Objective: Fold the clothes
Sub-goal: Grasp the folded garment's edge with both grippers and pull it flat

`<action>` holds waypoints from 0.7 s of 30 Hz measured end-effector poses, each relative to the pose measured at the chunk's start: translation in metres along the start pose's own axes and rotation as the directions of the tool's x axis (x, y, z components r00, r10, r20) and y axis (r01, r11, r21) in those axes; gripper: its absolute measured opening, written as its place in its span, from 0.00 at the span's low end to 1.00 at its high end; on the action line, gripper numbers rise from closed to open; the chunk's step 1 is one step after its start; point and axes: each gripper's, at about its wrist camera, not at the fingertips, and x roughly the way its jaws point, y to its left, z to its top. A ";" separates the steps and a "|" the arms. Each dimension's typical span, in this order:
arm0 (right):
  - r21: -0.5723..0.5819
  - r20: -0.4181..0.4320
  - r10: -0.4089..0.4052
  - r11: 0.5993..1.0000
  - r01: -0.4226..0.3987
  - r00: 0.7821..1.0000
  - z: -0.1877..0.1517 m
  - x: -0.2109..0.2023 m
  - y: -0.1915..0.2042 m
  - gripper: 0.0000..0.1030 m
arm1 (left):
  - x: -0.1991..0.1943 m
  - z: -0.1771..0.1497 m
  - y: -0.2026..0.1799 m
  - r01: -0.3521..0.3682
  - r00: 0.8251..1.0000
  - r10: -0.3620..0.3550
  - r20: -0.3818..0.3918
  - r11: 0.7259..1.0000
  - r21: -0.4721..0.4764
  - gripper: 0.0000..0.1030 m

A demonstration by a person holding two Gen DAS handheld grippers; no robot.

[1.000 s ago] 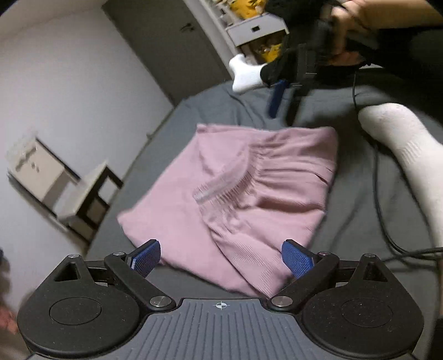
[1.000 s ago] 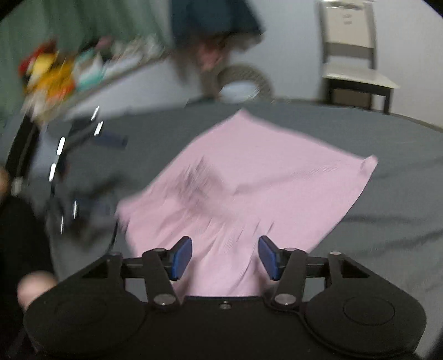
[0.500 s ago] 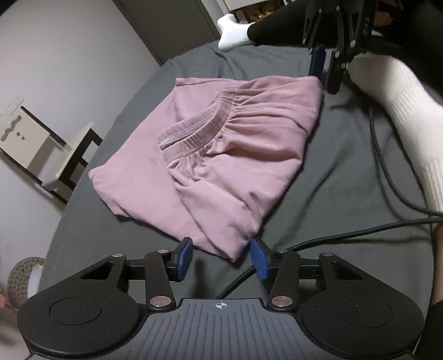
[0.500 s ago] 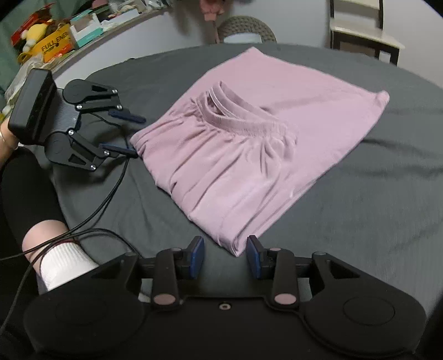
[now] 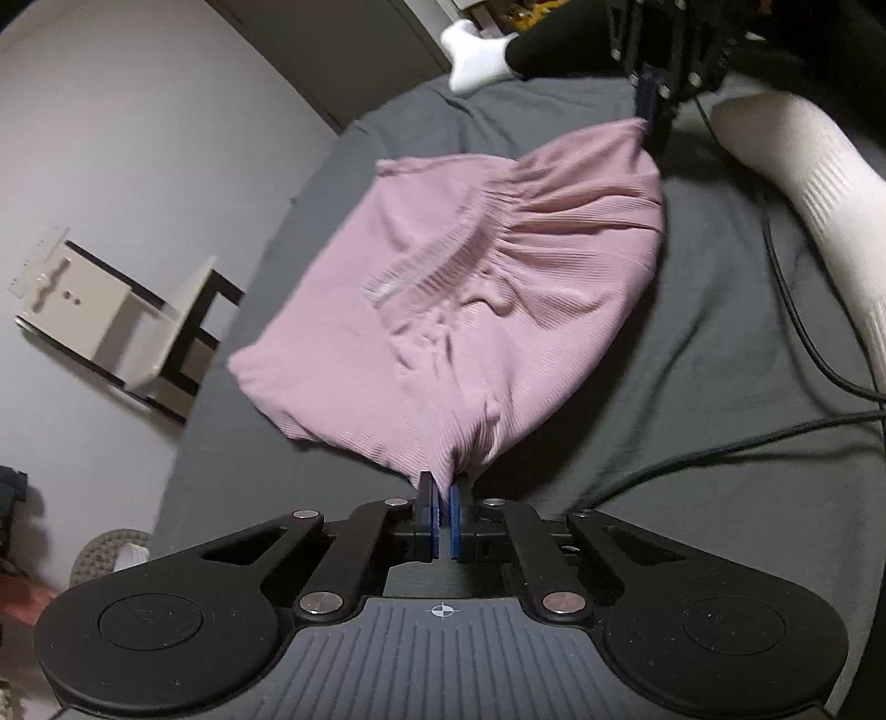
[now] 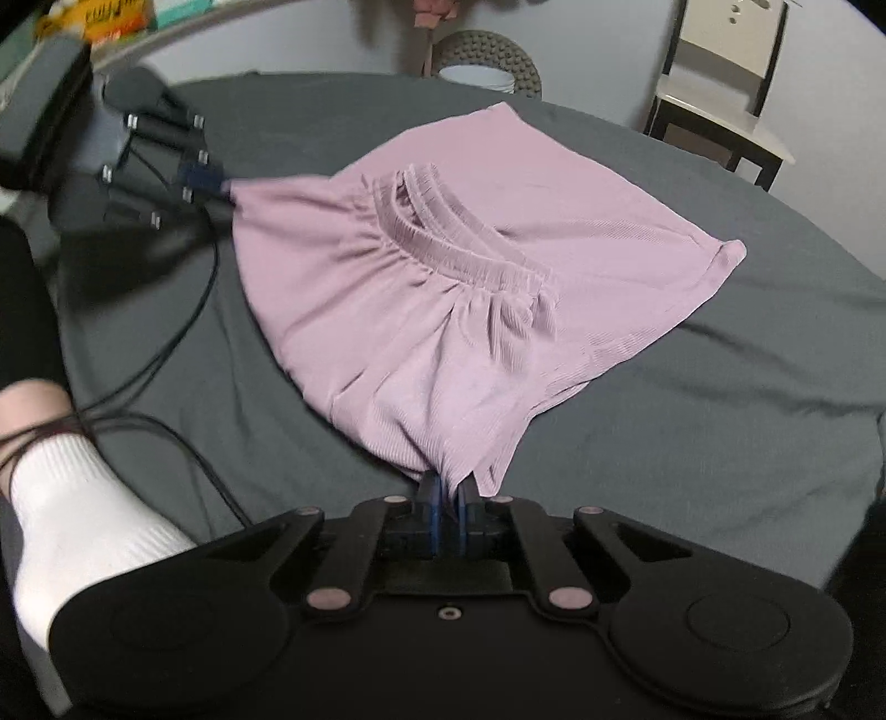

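The soft pink ribbed shorts (image 5: 487, 288) lie folded on the dark grey bed sheet (image 5: 692, 354). The left gripper (image 5: 441, 501) pinches one near corner tight, and the right gripper (image 6: 447, 498) pinches the other corner tight, by a white sock (image 6: 77, 515)

A home bedroom: a bed (image 6: 720, 421) with a dark grey sheet, a chair (image 6: 725, 105) by the far wall, a cluttered shelf (image 6: 111, 27) at far left.
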 end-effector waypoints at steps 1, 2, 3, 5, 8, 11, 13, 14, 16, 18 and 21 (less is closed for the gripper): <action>-0.008 -0.007 -0.005 1.000 0.005 1.000 -0.001 0.002 0.000 0.06 | 0.002 -0.001 0.000 0.004 1.000 -0.004 -0.016 1.000 0.005 0.03; -0.017 -0.022 -0.014 1.000 0.013 1.000 -0.001 0.004 0.001 0.06 | 0.005 -0.002 0.000 0.009 0.999 -0.009 -0.032 1.000 0.009 0.03; -0.025 -0.023 -0.023 0.999 0.023 0.999 -0.001 0.006 0.002 0.06 | 0.007 -0.003 0.000 0.014 0.999 -0.013 -0.048 1.000 0.013 0.03; -0.040 -0.034 -0.031 0.999 0.030 0.999 0.000 0.008 0.004 0.07 | 0.012 -0.008 -0.008 0.013 0.997 -0.008 -0.076 0.998 0.067 0.03; -0.054 -0.051 -0.061 0.997 0.058 0.997 0.002 0.010 0.007 0.13 | 0.013 -0.011 -0.010 0.024 0.995 -0.017 -0.097 0.997 0.075 0.04; -0.102 -0.048 -0.139 0.986 0.134 0.989 0.001 0.007 0.014 0.32 | 0.010 -0.012 -0.010 -0.003 0.996 0.013 -0.090 0.994 0.111 0.04; -0.171 -0.017 -0.205 0.965 0.199 0.979 0.002 0.002 0.026 0.41 | 0.007 -0.013 -0.010 -0.023 0.995 0.035 -0.088 0.990 0.136 0.13; -0.210 0.015 -0.237 0.949 0.235 0.971 0.001 -0.002 0.034 0.44 | 0.004 -0.012 -0.012 -0.040 0.996 0.051 -0.070 0.988 0.152 0.17; -0.304 0.089 -0.269 0.910 0.284 0.959 0.001 -0.007 0.055 0.60 | -0.003 -0.011 -0.014 -0.072 0.997 0.078 -0.024 0.981 0.181 0.62; -0.402 0.165 -0.275 0.858 0.319 0.947 0.000 -0.010 0.078 0.61 | -0.011 -0.009 -0.016 -0.131 0.991 0.122 0.058 0.970 0.205 0.96; -0.507 0.217 -0.250 0.797 0.328 0.944 0.003 0.000 0.109 0.61 | -0.023 0.000 -0.018 -0.163 0.979 0.135 0.152 0.967 0.197 0.98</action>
